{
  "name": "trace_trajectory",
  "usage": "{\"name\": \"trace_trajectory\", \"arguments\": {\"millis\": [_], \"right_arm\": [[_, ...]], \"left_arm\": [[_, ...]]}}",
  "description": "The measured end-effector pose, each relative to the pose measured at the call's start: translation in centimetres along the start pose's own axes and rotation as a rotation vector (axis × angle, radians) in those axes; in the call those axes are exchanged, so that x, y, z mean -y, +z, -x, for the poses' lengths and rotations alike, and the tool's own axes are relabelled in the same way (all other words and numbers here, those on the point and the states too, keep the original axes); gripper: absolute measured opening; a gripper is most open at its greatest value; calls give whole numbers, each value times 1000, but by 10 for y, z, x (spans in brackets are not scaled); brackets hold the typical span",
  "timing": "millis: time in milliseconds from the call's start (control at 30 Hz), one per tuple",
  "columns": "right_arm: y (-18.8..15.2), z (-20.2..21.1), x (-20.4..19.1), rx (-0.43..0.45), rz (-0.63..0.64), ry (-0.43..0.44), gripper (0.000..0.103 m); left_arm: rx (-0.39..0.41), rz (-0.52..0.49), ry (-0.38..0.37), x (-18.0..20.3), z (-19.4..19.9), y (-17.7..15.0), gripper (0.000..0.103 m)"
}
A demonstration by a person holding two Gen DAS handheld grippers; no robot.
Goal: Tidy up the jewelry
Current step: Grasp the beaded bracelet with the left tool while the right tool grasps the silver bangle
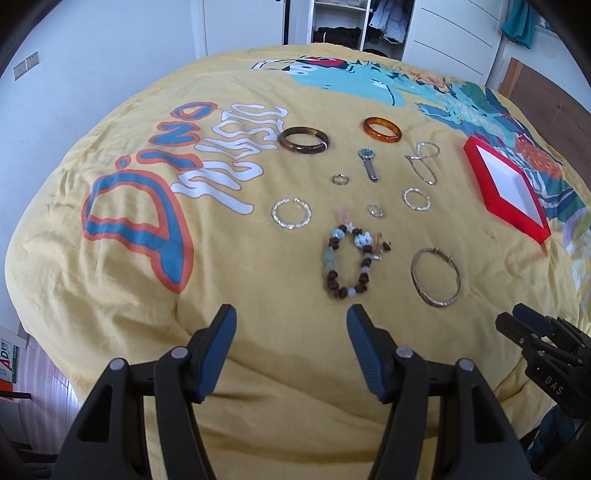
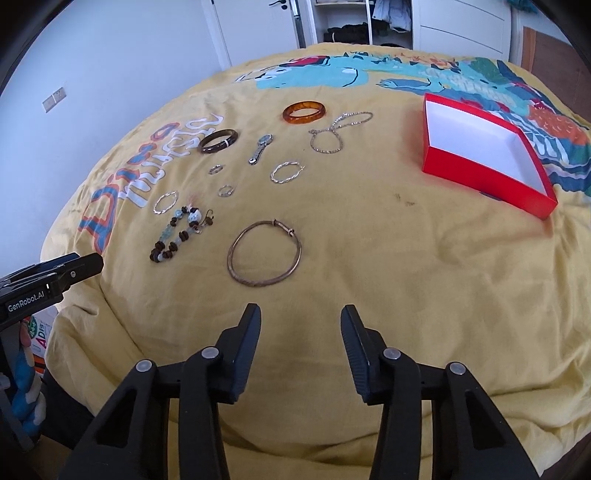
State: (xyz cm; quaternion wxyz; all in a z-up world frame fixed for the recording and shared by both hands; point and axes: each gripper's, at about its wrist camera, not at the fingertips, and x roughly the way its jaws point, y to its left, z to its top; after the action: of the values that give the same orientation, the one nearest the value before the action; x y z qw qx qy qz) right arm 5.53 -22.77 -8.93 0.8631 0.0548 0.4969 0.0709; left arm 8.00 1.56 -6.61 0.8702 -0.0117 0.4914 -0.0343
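Jewelry lies spread on a yellow bedspread (image 1: 258, 332). A beaded bracelet (image 1: 347, 264) lies just beyond my open, empty left gripper (image 1: 291, 314). A thin metal bangle (image 2: 264, 257) lies just beyond my open, empty right gripper (image 2: 301, 314); it also shows in the left wrist view (image 1: 436, 277). Farther off lie a dark brown bangle (image 1: 303, 140), an amber bangle (image 1: 382, 129), a small watch (image 1: 368, 162), a chain (image 1: 424, 160), twisted silver hoops (image 1: 291, 213) and small rings (image 1: 340, 180). An empty red box with white lining (image 2: 480, 184) sits at the right.
The bedspread carries a dinosaur print and "Dino" lettering (image 1: 147, 206). White wardrobe doors and an open closet (image 1: 340, 26) stand behind the bed. Wooden floor (image 2: 554, 51) shows at the far right. The bed's near edge drops off beneath both grippers.
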Motion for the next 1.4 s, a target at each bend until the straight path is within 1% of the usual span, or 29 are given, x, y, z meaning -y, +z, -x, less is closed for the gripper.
{"name": "trace_trajectory", "arguments": {"millis": [100,233,533,700,833,933,967,1033,1067,1100,1133,1167,1200,1300,1400], "right_arm": [[8,-7,3,-10,-2,9,44],[20,-22,4,-29,-4,19,44],[46,-67,0,-91,19,42,44],[50,-93,2,-139,15,47,44],[53,-102,-2,-130,44,33,45],[55,-109,-8,-116,90,4,45],[56,-111,-11,-112,108,-7,44],[58,-114,-16,-101,150,-28,42],[58,-114,-18,-95,168,-31,38],[58,-113,-18,-92,176,-31,30],[59,-111,-16,-89,181,-31,25],[60,-109,-14,-90,176,-26,16],[61,-106,-11,-93,168,-16,8],[60,-95,-7,-85,158,5,5],[57,-82,-5,-64,144,17,6]], "left_arm": [[-11,4,-7,1,-9,7,60],[-37,0,-36,5,-28,18,60],[-95,3,-33,11,-71,35,59],[-134,3,-48,13,-92,37,46],[-154,5,-46,13,-105,36,43],[-150,-7,-35,16,-111,36,39],[-145,-12,-29,17,-112,36,35],[-139,-27,-20,21,-111,38,26],[-135,-40,-14,23,-110,38,19],[-130,-56,-3,25,-109,38,13],[-128,-64,2,26,-107,38,12],[-126,-72,6,27,-105,37,12],[-125,-76,10,28,-103,37,12],[-116,-96,18,32,-95,35,12],[-100,-104,17,37,-82,33,12]]}}
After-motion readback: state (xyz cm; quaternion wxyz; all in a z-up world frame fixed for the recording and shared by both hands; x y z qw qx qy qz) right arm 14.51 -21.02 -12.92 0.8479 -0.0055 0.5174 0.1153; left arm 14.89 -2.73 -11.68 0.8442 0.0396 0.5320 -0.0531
